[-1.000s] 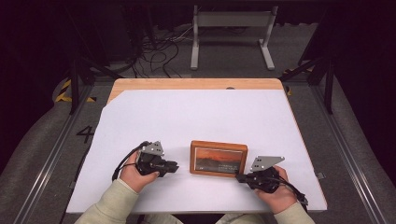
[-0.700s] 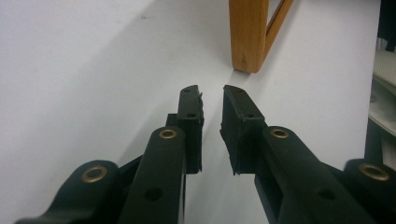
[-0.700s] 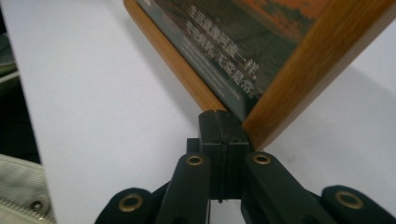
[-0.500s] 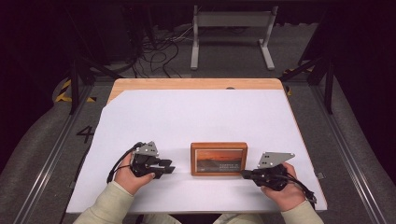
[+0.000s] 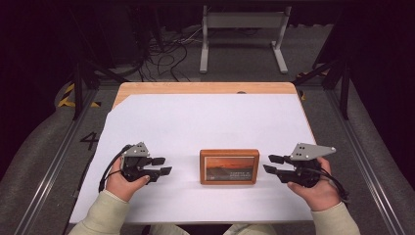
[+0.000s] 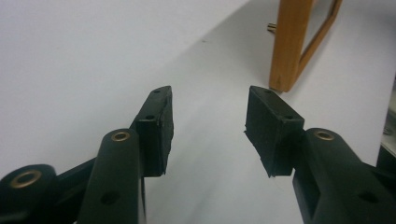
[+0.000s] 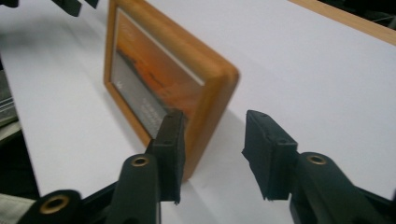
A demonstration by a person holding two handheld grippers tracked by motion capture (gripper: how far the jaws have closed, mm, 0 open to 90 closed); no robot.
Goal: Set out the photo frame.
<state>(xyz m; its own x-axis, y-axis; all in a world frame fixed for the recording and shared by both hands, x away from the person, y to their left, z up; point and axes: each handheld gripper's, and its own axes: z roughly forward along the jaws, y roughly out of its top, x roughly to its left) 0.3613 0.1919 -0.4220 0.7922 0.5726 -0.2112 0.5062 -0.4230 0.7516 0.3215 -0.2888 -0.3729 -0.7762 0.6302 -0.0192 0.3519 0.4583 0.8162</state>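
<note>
The left gripper (image 5: 160, 165) has just been opening its fingers (image 6: 159, 122); they stand released with nothing between them, clear of the picture frame (image 5: 229, 166). The frame stands upright on the white surface (image 5: 205, 122), midway between the hands. The right gripper (image 5: 273, 164) has also just opened, holding nothing, its fingers (image 7: 171, 140) just beside the frame's edge. A careless brush from that side would probably topple the frame.

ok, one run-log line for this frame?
picture frame: standing on white sheet, untouched | left gripper: jaws just opening, nothing between | right gripper: jaws just opening, nothing between, beside frame edge
</note>
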